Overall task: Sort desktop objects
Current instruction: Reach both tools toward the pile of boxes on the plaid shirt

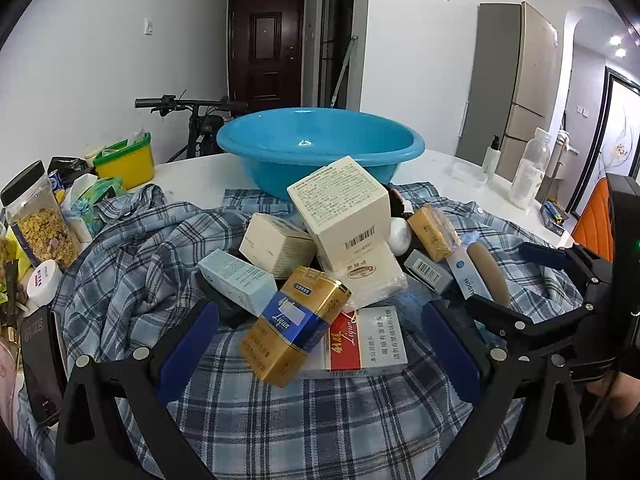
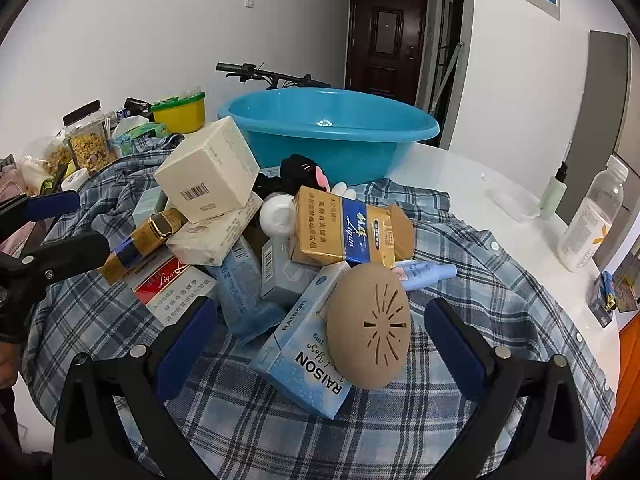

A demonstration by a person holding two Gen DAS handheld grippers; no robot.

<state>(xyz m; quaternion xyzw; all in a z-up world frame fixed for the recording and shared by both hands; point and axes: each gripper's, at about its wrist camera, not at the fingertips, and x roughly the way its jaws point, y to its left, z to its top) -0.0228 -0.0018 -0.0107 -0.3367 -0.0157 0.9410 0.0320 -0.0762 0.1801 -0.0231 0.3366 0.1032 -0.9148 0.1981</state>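
In the left wrist view, the left tongs (image 1: 320, 344) stood wide around the gold pack (image 1: 294, 326), probably to lift it from the pile on the plaid shirt (image 1: 280, 420).

In the right wrist view, the right tongs (image 2: 320, 340) were wide, empty, before the brown egg-shaped case (image 2: 370, 330); the blue basin (image 2: 332, 128) waited behind on the counter (image 2: 460, 176).

A blue-and-white plaid shirt (image 1: 132, 248) lies under the pile. The basin (image 1: 320, 136) is bright turquoise. One cigarette pack (image 1: 294, 326) is gold with a deep blue band; the flat pack (image 1: 366, 340) beneath it is white with a red panel. The large box (image 1: 344, 208) is cream with a black barcode. The RAISON carton (image 2: 308, 360) is pale blue, the egg-shaped case (image 2: 370, 324) tan. The tub (image 1: 126, 160) is yellow with a green rim. The tabletop (image 1: 192, 180) is white.
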